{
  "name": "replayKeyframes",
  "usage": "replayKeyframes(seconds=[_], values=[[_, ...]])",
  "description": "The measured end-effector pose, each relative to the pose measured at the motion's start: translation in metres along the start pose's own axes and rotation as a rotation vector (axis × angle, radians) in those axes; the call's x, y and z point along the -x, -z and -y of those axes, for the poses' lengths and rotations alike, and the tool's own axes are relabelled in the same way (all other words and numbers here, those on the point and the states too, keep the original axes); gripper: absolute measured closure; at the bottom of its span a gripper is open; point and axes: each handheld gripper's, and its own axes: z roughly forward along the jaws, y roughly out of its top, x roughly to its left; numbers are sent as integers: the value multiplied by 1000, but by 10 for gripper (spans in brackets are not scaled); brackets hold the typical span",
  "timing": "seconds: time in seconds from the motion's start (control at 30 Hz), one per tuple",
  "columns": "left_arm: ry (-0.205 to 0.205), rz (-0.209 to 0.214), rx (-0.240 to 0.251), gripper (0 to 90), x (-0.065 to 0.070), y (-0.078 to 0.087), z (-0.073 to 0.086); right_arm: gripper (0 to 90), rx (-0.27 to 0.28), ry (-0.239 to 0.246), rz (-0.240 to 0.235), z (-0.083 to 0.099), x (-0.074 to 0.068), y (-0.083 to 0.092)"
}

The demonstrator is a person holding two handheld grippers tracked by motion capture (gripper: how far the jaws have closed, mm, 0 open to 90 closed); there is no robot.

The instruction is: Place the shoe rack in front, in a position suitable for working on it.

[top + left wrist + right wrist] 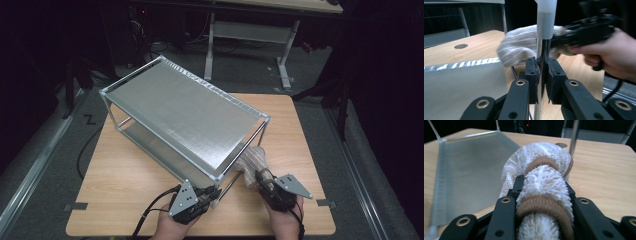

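A two-shelf metal rack (185,110) stands slanted across the wooden table (125,185). My left gripper (212,192) is at the rack's nearest corner. In the left gripper view it (543,67) is shut on that corner's upright chrome post (541,50), below a white plastic sleeve. My right gripper (260,175) is just right of that corner and shut on a rolled white towel with tan stripes (252,160). The towel (544,187) bulges out between the right gripper's jaws (544,182), its front end drooping by the lower shelf (474,165). The towel (521,47) hangs right behind the post.
The rack takes up the table's left and middle and overhangs the far left edge. Bare wood lies at the near left and to the right of the rack. A thin post (574,135) rises just beyond the towel. Another table's legs (285,60) stand behind.
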Motion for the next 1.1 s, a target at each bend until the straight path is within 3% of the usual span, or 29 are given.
replayKeyframes(seconds=[0.07, 0.23, 0.27, 0.3, 0.43, 0.5, 0.63, 1.1], values=[[5, 9, 6, 803, 0, 3, 1, 671, -29, 30, 0, -4, -3, -14], [-3, 11, 7, 804, -2, 9, 3, 673, -101, 25, -11, -7, -10, -56], [-3, 11, 7, 804, -2, 9, 3, 673, -101, 25, -11, -7, -10, -56], [0, 12, 6, 804, -2, 11, 3, 673, -147, 38, -12, -3, -14, -71], [5, 11, 2, 804, -3, 14, 4, 675, -221, 43, -11, 4, -20, -86], [7, 12, 0, 804, -4, 14, 3, 678, -267, 53, -5, 7, -20, -89], [7, 13, -2, 803, -4, 14, 3, 679, -274, 19, -19, 10, -14, -88], [-4, 15, -2, 802, -6, 16, 4, 683, -281, 38, -1, 14, -9, -76]])
